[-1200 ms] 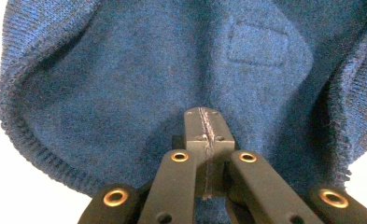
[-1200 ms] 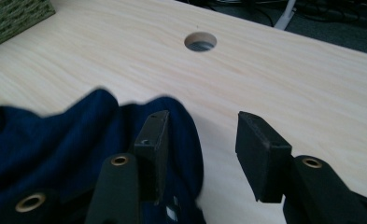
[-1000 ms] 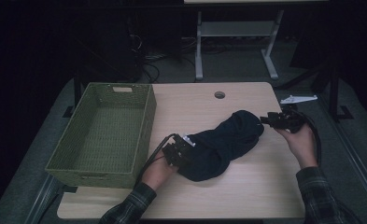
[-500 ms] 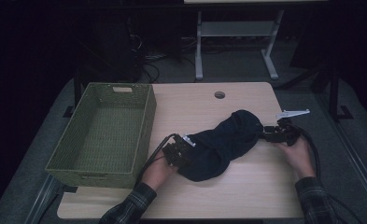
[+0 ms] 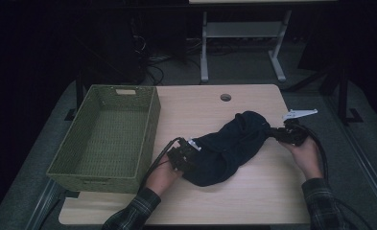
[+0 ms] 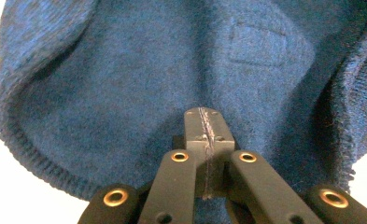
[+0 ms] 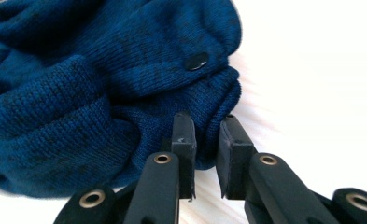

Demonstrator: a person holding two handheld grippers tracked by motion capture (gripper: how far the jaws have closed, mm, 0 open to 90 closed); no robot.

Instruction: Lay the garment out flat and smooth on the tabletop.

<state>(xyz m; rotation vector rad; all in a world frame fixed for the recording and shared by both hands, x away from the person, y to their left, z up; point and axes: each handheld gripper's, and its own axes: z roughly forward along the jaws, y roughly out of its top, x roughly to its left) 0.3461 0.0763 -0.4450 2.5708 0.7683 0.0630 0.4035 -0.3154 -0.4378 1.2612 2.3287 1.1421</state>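
Right now the blue knitted sweater point(image 5: 231, 146) lies bunched toward the right half of the desk point(image 5: 200, 108), stretched between my two hands. My left hand-held gripper point(image 5: 188, 155) is clamped tight on a thin fold at its near-left end, the knit pinched flat between the jaws. My right hand-held gripper point(image 7: 205, 140) has just been closing on the far-right end beside a small dark button point(image 7: 196, 60); a gap remains between its pads and only a nub of fabric sits there. I think that bite is too shallow: if I lift now the knit could slide out and the sweater would sag from one end, short of the green woven basket point(image 5: 104, 139) at the desk's left edge.
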